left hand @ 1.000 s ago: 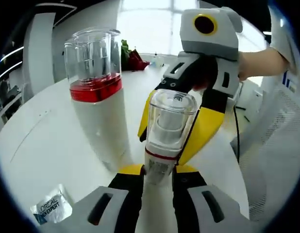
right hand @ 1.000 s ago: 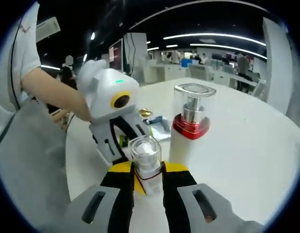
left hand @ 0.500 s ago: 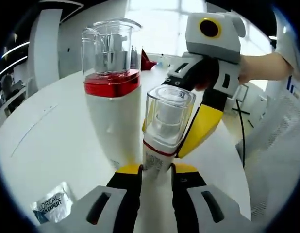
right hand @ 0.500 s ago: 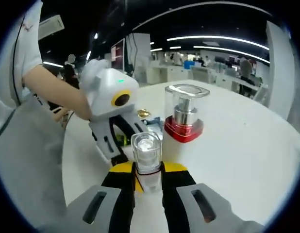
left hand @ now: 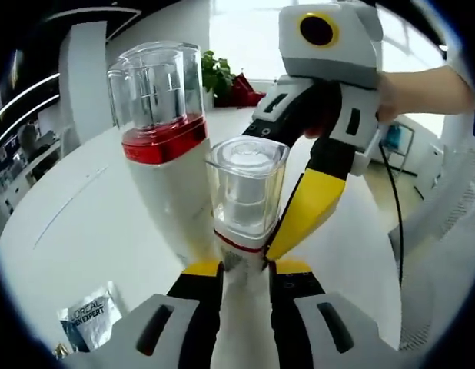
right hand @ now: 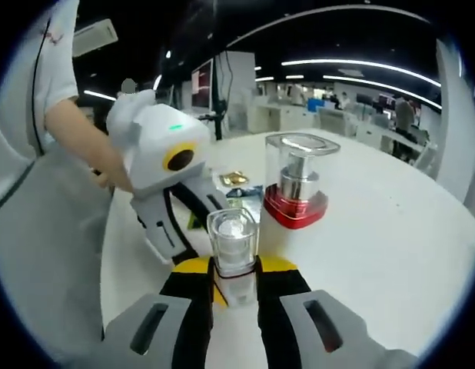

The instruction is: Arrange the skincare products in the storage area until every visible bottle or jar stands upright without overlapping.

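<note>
Holding the small bottle with both my left gripper and right gripper clamped on its base, I've tipped it nearly upright beside the tall bottle, mid-desk; a sachet lies nearer the edge.

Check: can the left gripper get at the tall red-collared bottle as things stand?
Probably not right now. The left gripper is shut on the small clear-capped bottle, which the right gripper also grips. The tall red-collared bottle stands close beside it on the white table, so it must release first.
</note>
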{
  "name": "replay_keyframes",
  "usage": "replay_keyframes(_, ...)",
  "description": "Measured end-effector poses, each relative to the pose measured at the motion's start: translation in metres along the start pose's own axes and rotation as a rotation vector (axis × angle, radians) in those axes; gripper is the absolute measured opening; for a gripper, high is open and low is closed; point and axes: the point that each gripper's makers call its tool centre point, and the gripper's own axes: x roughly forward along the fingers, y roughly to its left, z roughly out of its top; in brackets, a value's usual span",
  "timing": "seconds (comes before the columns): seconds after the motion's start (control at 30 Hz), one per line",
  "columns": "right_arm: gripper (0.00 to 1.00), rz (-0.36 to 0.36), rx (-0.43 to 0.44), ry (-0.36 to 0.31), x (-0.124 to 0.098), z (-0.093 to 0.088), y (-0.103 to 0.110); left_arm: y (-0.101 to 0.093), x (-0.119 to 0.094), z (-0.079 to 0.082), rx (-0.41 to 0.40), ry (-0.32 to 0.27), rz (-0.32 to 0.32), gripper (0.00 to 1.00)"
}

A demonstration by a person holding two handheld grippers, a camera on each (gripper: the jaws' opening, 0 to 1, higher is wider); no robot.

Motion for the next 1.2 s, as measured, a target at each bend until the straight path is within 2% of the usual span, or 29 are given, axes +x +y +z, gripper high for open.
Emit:
replay_keyframes(0.33, 0.23, 0.0, -0.008, 0.013, 0.001, -0.003, 0.0, 0.004, -0.001, 0.0, -0.015, -0.001, 0.048, 0.23)
replay_keyframes(0.53, 0.23, -0.006, 0.002, 0.015, 0.0, -0.003, 0.002, 0.003, -0.001, 0.0, -0.017, -0.002, 0.038, 0.22)
replay_keyframes(0.87, 0.27, -0.035, 0.029, 0.018, -0.004, -0.005, 0.002, 0.001, -0.005, 0.002, -0.021, -0.005, 0.028, 0.28)
replay_keyframes(1.2, 0.39, -0.091, 0.076, 0.04, -0.015, -0.013, 0.003, 0.007, -0.021, -0.004, -0.04, 0.011, 0.037, 0.34)
